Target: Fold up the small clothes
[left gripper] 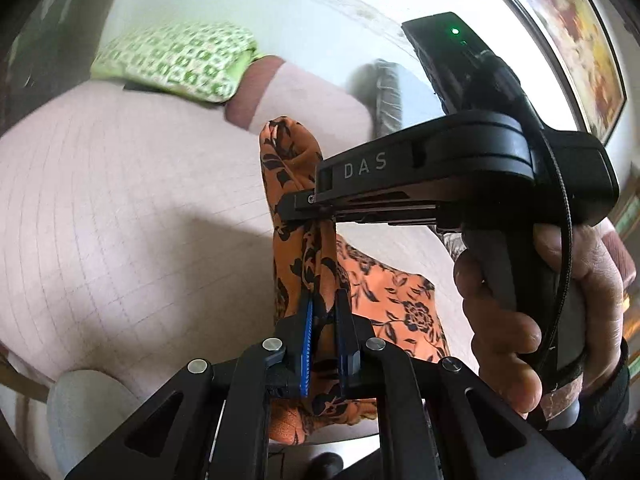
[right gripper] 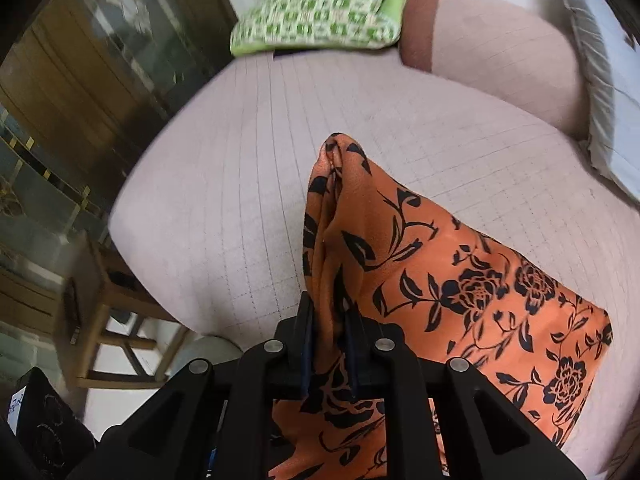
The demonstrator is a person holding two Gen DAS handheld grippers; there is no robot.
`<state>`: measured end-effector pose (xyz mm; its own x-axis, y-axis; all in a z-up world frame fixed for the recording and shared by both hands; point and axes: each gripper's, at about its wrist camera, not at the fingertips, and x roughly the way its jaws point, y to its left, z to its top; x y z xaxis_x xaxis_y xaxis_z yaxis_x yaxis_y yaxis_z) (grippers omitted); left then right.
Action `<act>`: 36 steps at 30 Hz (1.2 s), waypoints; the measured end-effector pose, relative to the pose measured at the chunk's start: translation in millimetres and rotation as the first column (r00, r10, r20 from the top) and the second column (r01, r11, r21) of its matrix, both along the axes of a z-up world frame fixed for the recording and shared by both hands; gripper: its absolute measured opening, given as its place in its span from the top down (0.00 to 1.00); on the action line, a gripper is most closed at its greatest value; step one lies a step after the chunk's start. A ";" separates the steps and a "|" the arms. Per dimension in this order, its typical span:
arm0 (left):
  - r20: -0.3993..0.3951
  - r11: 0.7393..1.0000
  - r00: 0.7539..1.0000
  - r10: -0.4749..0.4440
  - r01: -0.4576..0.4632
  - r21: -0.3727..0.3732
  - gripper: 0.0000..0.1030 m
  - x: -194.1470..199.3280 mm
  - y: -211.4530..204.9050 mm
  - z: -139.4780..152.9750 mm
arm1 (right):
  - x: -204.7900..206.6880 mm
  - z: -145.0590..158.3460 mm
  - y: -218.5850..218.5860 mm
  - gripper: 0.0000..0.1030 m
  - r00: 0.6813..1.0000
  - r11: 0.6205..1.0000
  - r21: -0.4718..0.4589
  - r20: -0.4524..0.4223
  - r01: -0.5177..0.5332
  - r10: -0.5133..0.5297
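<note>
Gripping, left wrist view: left claw clamped on orange floral cloth, lower centre; likely one corner pinched for the fold.
Right claw: mid-frame, nipping the same cloth higher up.
Right wrist view: right claw closed on a bunched edge; cloth trails lower right onto pink bed, green pillow at top.

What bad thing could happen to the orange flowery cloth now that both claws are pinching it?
1. The orange cloth looks thin and slippery, so it might slide out of the left claw or the right claw.
2. Each claw pinches a bunched-up bit, so the fold could come out wrinkly on the pink bed cover.
3. The two claws are very close, so they might bump.
</note>
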<state>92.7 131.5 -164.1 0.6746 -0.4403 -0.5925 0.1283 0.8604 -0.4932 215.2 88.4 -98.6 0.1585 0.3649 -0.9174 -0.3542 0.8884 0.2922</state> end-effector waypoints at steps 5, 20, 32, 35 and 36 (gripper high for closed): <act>0.010 0.998 1.000 -0.024 0.023 0.060 0.92 -0.1 -29.3 9.6 | -1.1 8.8 -37.5 0.87 0.999 0.996 0.081 0.016 0.026 -0.028; -0.005 0.923 0.948 -0.319 0.311 0.225 0.93 43.8 -163.0 22.6 | -20.4 -21.5 -259.5 0.87 0.960 0.844 0.478 0.005 0.243 -0.280; -0.235 0.826 0.849 -0.473 0.520 0.217 0.92 104.1 -245.4 -66.7 | -27.7 -140.1 -378.5 0.87 0.860 0.717 0.477 -0.230 0.508 -0.456; -0.221 0.821 0.845 -0.487 0.529 0.213 0.92 114.7 -244.1 -63.6 | -26.5 -130.5 -382.1 0.87 0.863 0.732 0.463 -0.194 0.500 -0.467; -0.225 0.819 0.842 -0.490 0.533 0.211 0.92 111.0 -244.7 -65.9 | -25.0 -130.8 -382.2 0.87 0.861 0.746 0.434 -0.190 0.504 -0.471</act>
